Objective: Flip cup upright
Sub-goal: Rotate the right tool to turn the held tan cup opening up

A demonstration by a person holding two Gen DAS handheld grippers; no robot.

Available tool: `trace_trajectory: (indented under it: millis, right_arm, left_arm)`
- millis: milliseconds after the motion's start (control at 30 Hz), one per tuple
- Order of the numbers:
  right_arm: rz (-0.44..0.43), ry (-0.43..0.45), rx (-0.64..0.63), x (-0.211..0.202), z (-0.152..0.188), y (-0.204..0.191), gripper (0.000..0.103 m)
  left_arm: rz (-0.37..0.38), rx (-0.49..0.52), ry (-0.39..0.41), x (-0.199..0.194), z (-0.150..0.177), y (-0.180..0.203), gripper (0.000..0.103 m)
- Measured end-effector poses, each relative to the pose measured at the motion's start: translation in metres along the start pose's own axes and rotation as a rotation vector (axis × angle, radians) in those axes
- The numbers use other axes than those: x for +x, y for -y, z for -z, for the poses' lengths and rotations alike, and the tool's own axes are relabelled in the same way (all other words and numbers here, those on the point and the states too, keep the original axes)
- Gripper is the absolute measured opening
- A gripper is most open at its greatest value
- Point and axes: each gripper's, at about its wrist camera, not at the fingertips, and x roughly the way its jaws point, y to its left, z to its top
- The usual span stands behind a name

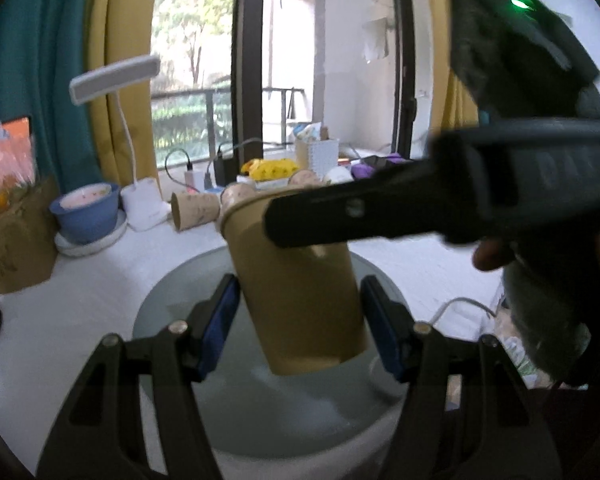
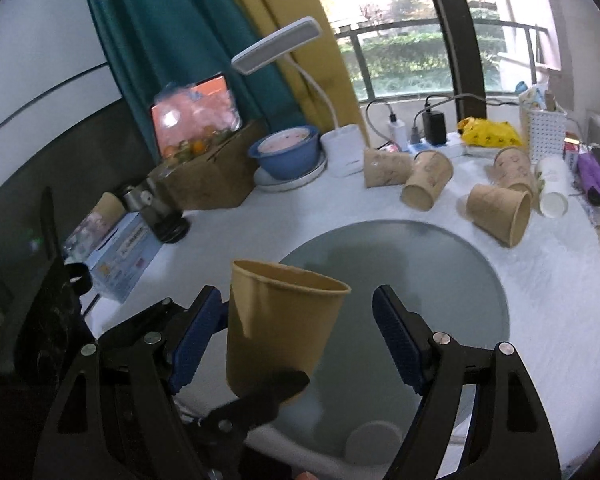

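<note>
A plain brown paper cup (image 1: 300, 292) is held mouth-up, slightly tilted, above the round glass plate (image 1: 172, 312). My left gripper (image 1: 298, 320) has its blue pads on both sides of the cup's lower body, closed on it. My right gripper's black finger (image 1: 364, 212) crosses the cup near its rim. In the right wrist view the cup (image 2: 276, 320) stands between my right gripper's (image 2: 300, 336) pads, which are spread apart; the left pad touches it, the right pad is clear of it. The left gripper's fingers (image 2: 268, 396) clamp the cup's base.
Several brown cups (image 2: 500, 212) and a white cup (image 2: 552, 188) lie on their sides at the back of the white table (image 2: 560, 280). A blue bowl (image 2: 286, 152), white lamp (image 2: 276, 44), cardboard box (image 2: 212, 176), chargers and a white basket (image 2: 544, 132) stand behind.
</note>
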Motion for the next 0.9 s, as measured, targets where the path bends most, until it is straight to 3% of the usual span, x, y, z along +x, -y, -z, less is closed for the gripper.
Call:
trace_trajectory:
  millis: [300, 900]
  right_arm:
    - [-0.083, -0.035, 0.08, -0.001, 0.003, -0.002, 0.081]
    - [-0.141, -0.074, 0.117, 0.004, 0.004, 0.003, 0.075]
  left_arm:
    - [0.021, 0.043, 0.12, -0.026, 0.017, 0.007, 0.064]
    - [0.027, 0.081, 0.137, -0.033, 0.021, 0.017, 0.064]
